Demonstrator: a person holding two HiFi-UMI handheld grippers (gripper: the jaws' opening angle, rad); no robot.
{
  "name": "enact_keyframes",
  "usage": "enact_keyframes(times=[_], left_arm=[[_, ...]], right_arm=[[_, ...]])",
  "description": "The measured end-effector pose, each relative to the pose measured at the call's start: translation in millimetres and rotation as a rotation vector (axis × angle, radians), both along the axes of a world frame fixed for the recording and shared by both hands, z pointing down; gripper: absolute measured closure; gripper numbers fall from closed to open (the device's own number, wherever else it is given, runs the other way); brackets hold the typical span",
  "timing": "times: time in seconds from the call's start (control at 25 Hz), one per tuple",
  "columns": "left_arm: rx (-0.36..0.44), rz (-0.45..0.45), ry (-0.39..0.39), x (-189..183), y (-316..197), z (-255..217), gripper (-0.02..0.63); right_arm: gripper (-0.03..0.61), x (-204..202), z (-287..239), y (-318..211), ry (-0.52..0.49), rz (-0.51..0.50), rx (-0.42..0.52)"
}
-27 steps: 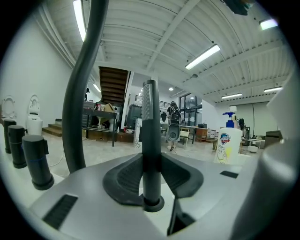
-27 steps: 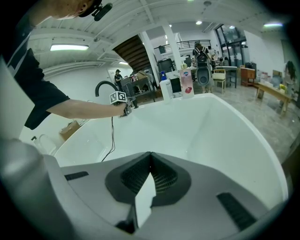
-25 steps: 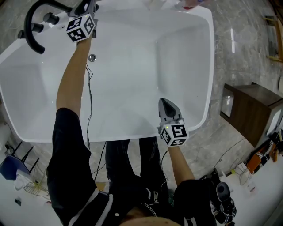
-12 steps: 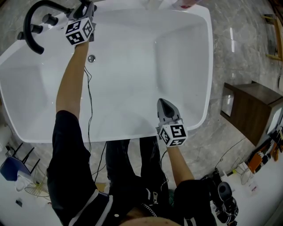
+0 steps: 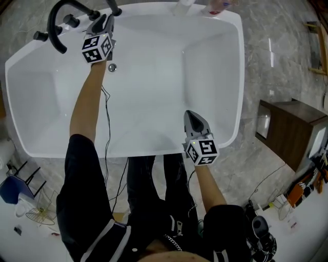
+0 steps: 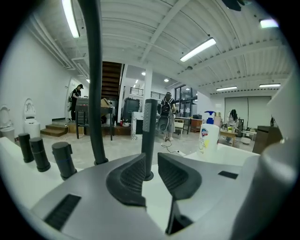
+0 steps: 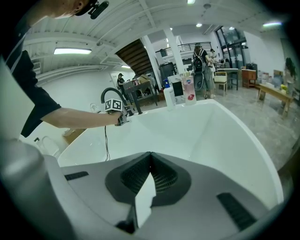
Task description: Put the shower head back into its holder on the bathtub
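The black shower head (image 5: pixel 114 7) stands upright on the white bathtub's far rim (image 5: pixel 154 4), next to the curved black spout (image 5: pixel 55 23). My left gripper (image 5: pixel 102 21) hovers just short of it. In the left gripper view the handle (image 6: pixel 149 136) shows through the gap of my left gripper (image 6: pixel 151 161), beyond the tips. The jaws have just been closing; they stand apart with nothing between them. My right gripper (image 5: pixel 192 118) rests over the tub's near rim, and in its own view my right gripper (image 7: pixel 149 172) is shut and empty.
Black tap knobs (image 6: pixel 63 159) stand left of the spout (image 6: pixel 92 75). Bottles (image 5: pixel 217 5) sit on the far rim, one (image 6: pixel 209 137) to the right of the shower handle. An overflow cap (image 5: pixel 112 67) is on the tub wall. A wooden cabinet (image 5: pixel 289 128) stands at the right.
My left gripper has drawn back from the tub's far rim and the shower head, toward the person. The right gripper has stayed put.
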State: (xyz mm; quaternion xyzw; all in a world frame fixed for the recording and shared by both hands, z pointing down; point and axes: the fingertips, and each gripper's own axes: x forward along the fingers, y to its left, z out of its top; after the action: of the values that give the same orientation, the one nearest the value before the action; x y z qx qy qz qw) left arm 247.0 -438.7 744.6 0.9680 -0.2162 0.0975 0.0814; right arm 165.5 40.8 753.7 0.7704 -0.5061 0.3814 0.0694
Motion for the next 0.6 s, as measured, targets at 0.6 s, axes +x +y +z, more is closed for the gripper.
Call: enact_keyframes(times=[0.6], left_arm=[[-0.019, -0.034, -0.022, -93, 99, -105, 0.58]], right_arm=[[0.569, 13, -105, -35, 0.077, -0.106, 0.118]])
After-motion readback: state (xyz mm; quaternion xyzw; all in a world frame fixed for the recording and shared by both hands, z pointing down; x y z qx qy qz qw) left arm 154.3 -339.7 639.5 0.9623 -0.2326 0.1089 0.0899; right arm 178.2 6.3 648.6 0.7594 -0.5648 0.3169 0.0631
